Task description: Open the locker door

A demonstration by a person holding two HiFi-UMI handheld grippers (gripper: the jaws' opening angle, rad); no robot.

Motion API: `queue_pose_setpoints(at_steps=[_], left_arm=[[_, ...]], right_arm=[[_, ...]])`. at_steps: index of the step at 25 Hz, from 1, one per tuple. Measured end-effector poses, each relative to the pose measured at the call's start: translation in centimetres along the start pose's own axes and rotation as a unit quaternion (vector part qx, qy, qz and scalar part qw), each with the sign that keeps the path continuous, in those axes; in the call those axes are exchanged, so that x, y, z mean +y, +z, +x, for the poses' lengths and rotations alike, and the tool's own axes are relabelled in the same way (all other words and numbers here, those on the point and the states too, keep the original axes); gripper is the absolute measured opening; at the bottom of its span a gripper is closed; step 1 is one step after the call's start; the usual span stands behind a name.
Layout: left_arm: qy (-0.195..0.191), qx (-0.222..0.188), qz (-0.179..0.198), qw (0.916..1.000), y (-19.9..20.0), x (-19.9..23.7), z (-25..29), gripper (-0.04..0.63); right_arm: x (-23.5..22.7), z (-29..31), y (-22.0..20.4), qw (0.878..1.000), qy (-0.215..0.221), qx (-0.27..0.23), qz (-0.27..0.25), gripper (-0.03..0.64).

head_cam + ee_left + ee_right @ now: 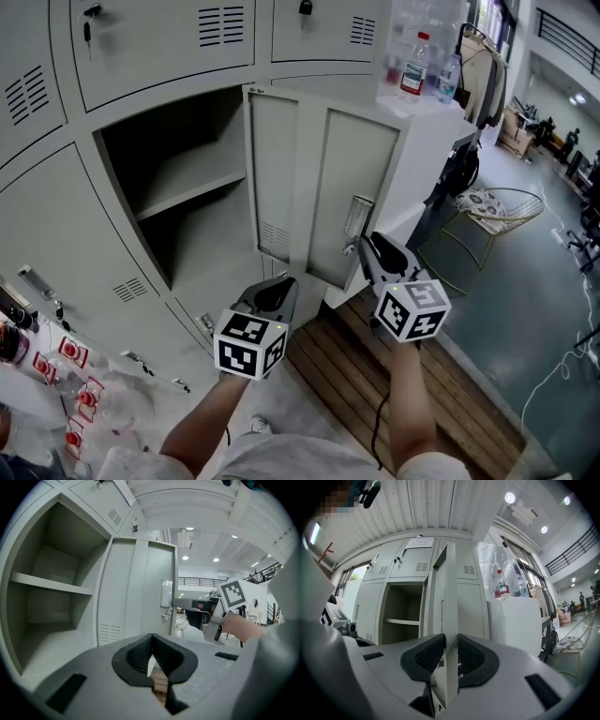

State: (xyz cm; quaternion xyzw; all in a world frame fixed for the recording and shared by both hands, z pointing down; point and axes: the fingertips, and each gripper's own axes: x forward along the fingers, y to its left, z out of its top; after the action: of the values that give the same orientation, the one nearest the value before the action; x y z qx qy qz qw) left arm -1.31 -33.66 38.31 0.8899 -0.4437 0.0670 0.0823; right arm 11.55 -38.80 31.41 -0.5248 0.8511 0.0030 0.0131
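Note:
The grey locker door (pixel 319 187) stands swung wide open, edge-on to me, and the locker (pixel 178 187) behind it shows one bare shelf. My right gripper (pixel 361 248) is shut on the door's free edge next to the latch plate (pixel 357 217). In the right gripper view the door edge (pixel 451 620) runs straight between the pads (pixel 429 658), which press on both sides of it. My left gripper (pixel 279 289) hangs below the door, shut with nothing in it. The left gripper view shows its pads (pixel 140 656) meeting, the door (pixel 140 588) beyond them, and the right gripper (pixel 197 604) at the door's edge.
Closed lockers surround the open one, some with keys (pixel 89 23). Water bottles (pixel 412 66) stand on a white cabinet (pixel 441 141) right of the door. A wire chair (pixel 497 211) stands further right. Wooden slats (pixel 375 375) lie underfoot. Red-labelled clutter (pixel 75 394) sits at lower left.

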Motion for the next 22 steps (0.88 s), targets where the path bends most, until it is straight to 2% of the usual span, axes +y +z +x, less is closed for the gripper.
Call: queue_pose_setpoints(at_steps=[5,16,22], left_arm=[[0.0,0.0,-0.001,1.0,0.1,-0.5,0.2,0.006],[0.012,-0.004,0.0,0.9999,0.4,-1.9,-0.3,0.006],[0.03,-0.006,-0.002,0.9995,0.4,-1.9,-1.3,0.006]], right_arm=[[0.0,-0.1,0.0,1.0,0.004,-0.003,0.013,0.089],[2.0,-1.2,0.1,0.999,0.03,0.006,-0.017,0.101],[2.3,-2.2,0.7,0.999,0.036,-0.011,-0.015,0.101]])
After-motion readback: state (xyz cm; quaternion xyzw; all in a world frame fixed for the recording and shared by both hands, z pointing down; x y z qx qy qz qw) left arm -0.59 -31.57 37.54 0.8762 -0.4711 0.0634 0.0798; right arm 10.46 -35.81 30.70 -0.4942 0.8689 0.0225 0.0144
